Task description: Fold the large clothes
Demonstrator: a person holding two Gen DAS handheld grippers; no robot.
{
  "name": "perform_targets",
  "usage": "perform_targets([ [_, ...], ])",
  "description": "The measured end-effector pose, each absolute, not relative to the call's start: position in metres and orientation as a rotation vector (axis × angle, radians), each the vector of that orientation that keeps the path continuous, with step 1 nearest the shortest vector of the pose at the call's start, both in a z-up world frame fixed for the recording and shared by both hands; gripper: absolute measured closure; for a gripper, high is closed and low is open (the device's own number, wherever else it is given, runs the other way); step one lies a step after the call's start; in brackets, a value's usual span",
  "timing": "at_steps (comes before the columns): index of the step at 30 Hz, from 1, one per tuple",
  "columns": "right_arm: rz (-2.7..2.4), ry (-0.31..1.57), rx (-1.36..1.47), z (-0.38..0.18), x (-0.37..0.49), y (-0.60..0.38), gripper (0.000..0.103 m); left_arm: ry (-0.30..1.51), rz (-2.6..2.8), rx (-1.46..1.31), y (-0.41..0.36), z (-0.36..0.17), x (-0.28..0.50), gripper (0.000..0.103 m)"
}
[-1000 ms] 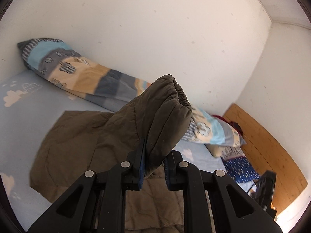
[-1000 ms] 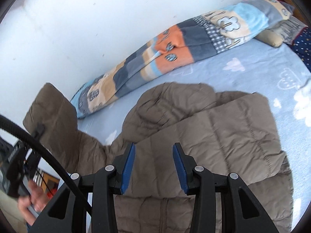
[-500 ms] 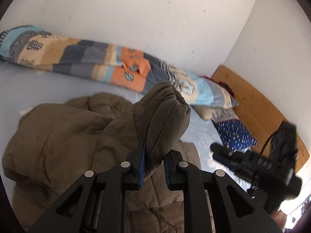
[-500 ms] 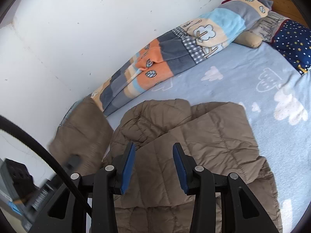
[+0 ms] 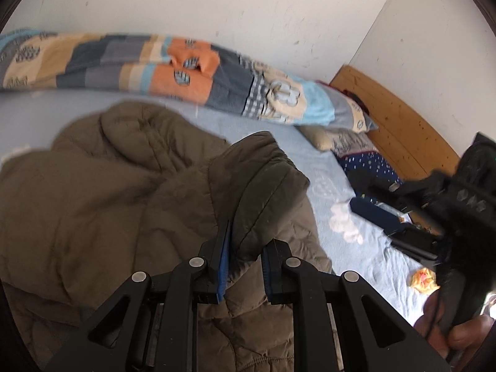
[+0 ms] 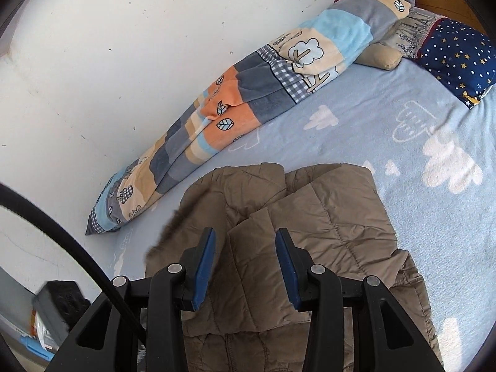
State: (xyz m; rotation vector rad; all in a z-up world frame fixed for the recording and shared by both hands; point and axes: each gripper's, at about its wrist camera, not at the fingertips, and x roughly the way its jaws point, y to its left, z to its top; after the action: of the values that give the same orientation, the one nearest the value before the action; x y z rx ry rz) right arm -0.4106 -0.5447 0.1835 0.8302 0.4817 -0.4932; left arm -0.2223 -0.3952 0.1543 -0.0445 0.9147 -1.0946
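The right gripper [image 5: 412, 217] is a dark blur at the left wrist view's edge. The jacket [image 6: 310, 217] runs off the bottom edge, its left sleeve [image 6: 173, 229] smeared by motion.

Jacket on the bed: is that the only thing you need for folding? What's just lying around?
For the job: brown puffer jacket; its sleeve cuff; left gripper holding it; right gripper.

Just lying about: patchwork blanket; starry pillow; beige pillow.

Even daylight fills both views, with soft shadows only. The left wrist view is motion-blurred: the patchwork blanket [image 5: 173, 71] and right hand-held gripper [image 5: 434, 217] smear. The right wrist view is sharp. Fisheye curvature bends walls; corners vignette black.
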Motion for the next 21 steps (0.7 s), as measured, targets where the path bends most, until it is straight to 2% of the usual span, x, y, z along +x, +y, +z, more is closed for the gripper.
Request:
perform_targets([
  [2,-0.493,0.483,0.831,0.183,-0.410,-0.545,0.059,0.950,-1.094,-0.034,-0.399,0.144,-0.222,0.084],
  [4,-0.491,0.488,0.829,0.183,-0.409,-0.544,0.059,0.997,-1.088,-0.014,-0.403,0.133,-0.222,0.069],
  [6,-0.487,0.496,0.825,0.181,-0.408,-0.543,0.059,1.053,-1.086,-0.007,-0.404,0.124,-0.223,0.040],
  [8,-0.490,0.499,0.828,0.180,-0.408,-0.545,0.059,1.096,-1.098,-0.009,-0.404,0.121,-0.225,0.032],
  [15,-0.493,0.510,0.839,0.176,-0.407,-0.549,0.059,1.072,-1.178,-0.017,-0.386,0.149,-0.226,0.026],
  [21,-0.477,0.523,0.822,0.176,-0.400,-0.543,0.059,0.951,-1.089,-0.025,-0.350,0.180,-0.195,0.026],
])
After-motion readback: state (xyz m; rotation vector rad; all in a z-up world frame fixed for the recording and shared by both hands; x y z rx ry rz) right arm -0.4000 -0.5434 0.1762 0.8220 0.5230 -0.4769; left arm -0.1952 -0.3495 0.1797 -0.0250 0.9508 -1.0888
